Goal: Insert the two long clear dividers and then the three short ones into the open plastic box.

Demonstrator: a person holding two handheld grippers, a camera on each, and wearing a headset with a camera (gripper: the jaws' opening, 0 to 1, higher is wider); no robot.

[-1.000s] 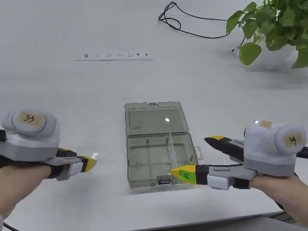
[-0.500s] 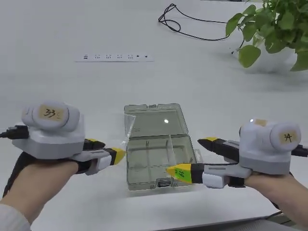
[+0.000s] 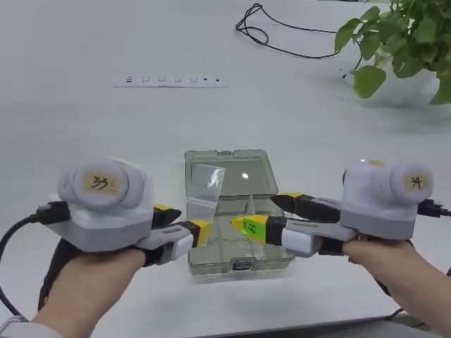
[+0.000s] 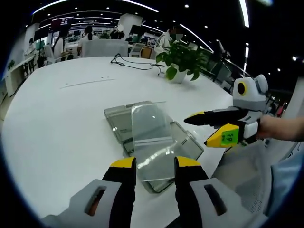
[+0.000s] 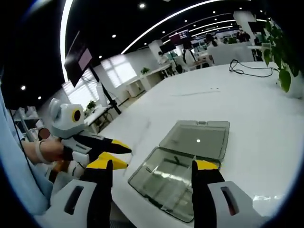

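Currently the left gripper (image 3: 184,218) is closed on a clear divider (image 3: 208,186), pinched at its lower end between the two yellow-tipped jaws. In the left gripper view the sheet (image 4: 152,137) fills the narrow gap between the jaws and rises forward, tilted. Long or short piece: cannot tell.

Seen from the head view, the held divider hangs over the left part of the open plastic box (image 3: 271,262), its top edge in front of the lid (image 3: 243,169). Whether it touches the box: cannot tell.

Right gripper (image 3: 259,211): jaws spread wide, nothing between them, tips over the middle of the box and just beside the held sheet, not touching it. In the right gripper view the box (image 5: 185,164) shows through the open gap, with the left gripper (image 5: 111,153) coming in from the left.

The box sits on the white table (image 3: 106,141), lid folded flat away from the person. One upright divider (image 3: 249,206) is seated inside, right of centre.
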